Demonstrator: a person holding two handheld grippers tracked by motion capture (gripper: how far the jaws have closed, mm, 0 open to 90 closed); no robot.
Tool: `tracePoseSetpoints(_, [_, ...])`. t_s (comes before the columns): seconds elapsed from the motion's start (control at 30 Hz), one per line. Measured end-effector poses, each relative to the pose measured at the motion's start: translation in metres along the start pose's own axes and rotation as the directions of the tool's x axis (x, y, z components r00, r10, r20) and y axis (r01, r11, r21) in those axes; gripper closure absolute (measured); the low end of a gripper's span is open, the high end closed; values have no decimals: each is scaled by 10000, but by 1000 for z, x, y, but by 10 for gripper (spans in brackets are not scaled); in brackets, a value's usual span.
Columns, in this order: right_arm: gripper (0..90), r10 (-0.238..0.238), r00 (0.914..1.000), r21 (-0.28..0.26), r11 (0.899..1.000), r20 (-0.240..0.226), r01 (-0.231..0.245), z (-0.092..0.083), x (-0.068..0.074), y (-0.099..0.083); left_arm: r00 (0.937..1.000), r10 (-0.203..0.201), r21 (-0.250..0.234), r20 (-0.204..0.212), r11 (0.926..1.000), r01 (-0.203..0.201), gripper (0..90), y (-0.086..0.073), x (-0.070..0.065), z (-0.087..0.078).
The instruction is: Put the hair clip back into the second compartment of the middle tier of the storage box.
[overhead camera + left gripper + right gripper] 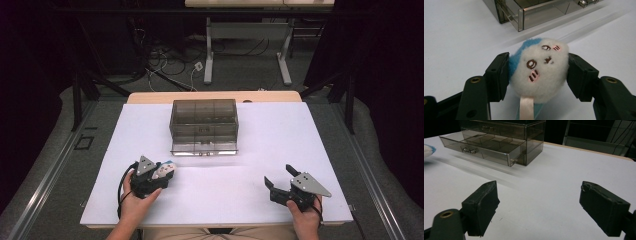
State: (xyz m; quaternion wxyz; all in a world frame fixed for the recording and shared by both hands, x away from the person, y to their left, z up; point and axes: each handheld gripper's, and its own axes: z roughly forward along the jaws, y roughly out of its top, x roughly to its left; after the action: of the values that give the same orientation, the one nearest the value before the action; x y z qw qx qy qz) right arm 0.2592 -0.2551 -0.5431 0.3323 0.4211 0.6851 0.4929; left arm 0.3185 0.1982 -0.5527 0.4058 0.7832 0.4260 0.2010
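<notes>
A white table (280, 150) seen from above, with a person's two hands entering at its near edge, each holding a two-jaw gripper. The left gripper (161, 172), near the near-left corner, is clenched on a small round plush toy (540, 68): white fluff, a stitched face with pink cheek marks, a blue patch on one side and a pale ribbon tag hanging beneath. Both black jaws press into the toy's sides, squeezing it slightly. The right gripper (539, 207) rests near the near-right corner with its jaws spread wide and nothing between them.

A smoky clear drawer box (204, 125) stands at the middle of the far edge. Its bottom drawer (484, 148) is pulled out toward the person, showing divided compartments that look empty. The open drawer lies ahead and to the right of the toy, a short reach across bare table. The left hand is the nearer one, and the drawer's long side faces it, so the toy would likely travel forward and inward, then down
</notes>
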Motion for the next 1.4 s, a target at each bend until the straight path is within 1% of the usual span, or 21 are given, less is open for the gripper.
tracePoseSetpoints(0.17, [148, -25, 10000, -59, 10000, -8, 25, 0, -1, 0, 10000, -55, -160, 5, 9999, 55, 393, 0, 0, -1])
tracePoseSetpoints(0.2, [148, 28, 10000, -19, 10000, 0, -27, 0, -1, 0, 10000, -2, -234, -34, 9997, 2, 394, 1, 0, -2])
tracePoseSetpoints(0.23, [148, 36, 10000, -60, 10000, -30, -36, 0, -1, 0, 10000, -48, -280, -10, 9996, 48, 394, 1, -1, -2])
tracePoseSetpoints(0.3, [148, 19, 10000, -27, 10000, -31, -20, 1, -2, 0, 10000, -17, -378, -64, 9993, 15, 394, 1, 0, -3])
tracePoseSetpoints(0.37, [148, 93, 10000, -15, 10000, -14, -93, 1, -2, 0, 10000, -40, -389, -36, 9992, 38, 395, 2, 0, -3])
tracePoseSetpoints(0.47, [148, 148, 9999, 6, 9999, -17, -148, 1, -3, 0, 9999, -27, -571, -126, 9984, 20, 397, 3, 1, -5])
tracePoseSetpoints(0.57, [148, 146, 9999, 4, 9999, -9, -146, 2, -3, -1, 9998, -102, -670, -140, 9977, 93, 398, 3, 1, -6])
tracePoseSetpoints(0.6, [148, 200, 9998, -20, 9998, -23, -200, 3, -3, -1, 9997, -210, -770, -158, 9968, 198, 398, 3, 2, -7])
tracePoseSetpoints(0.67, [148, 223, 9997, -24, 9997, -51, -224, 3, -3, -1, 9996, -240, -813, -159, 9964, 226, 399, 3, 3, -7])
tracePoseSetpoints(0.7, [148, 229, 9997, 69, 9997, -64, -229, 2, -3, -1, 9996, -240, -828, -177, 9963, 224, 399, 3, 4, -7])
tracePoseSetpoints(0.73, [148, 246, 9997, 41, 9997, -57, -246, 2, -4, -1, 9993, -349, -849, -145, 9958, 336, 400, 3, 4, -8])
tracePoseSetpoints(0.77, [148, 246, 9997, 41, 9997, -57, -246, 2, -4, -1, 9994, -302, -899, -187, 9955, 284, 400, 3, 5, -8])
tracePoseSetpoints(0.8, [148, 264, 9996, 13, 9997, -32, -264, 2, -4, -1, 9991, -396, -951, -151, 9947, 380, 400, 3, 6, -9])
tracePoseSetpoints(0.87, [148, 274, 9996, -36, 9996, -20, -274, 2, -4, -1, 9988, -456, -1023, -152, 9938, 438, 400, 4, 6, -11])
tracePoseSetpoints(1.0, [148, 233, 9997, -48, 9997, -62, -234, 2, -4, 0, 9989, -409, -1152, -226, 9926, 380, 400, 4, 6, -13])
tracePoseSetpoints(1.23, [148, 305, 9995, -57, 9995, -81, -305, 2, -4, -1, 9987, -449, -1387, -225, 9895, 413, 401, 6, 8, -14])
tracePoseSetpoints(1.4, [148, 264, 9996, 0, 9997, -70, -264, 2, -4, 0, 9986, -486, -1532, -229, 9872, 446, 401, 9, 9, -17])
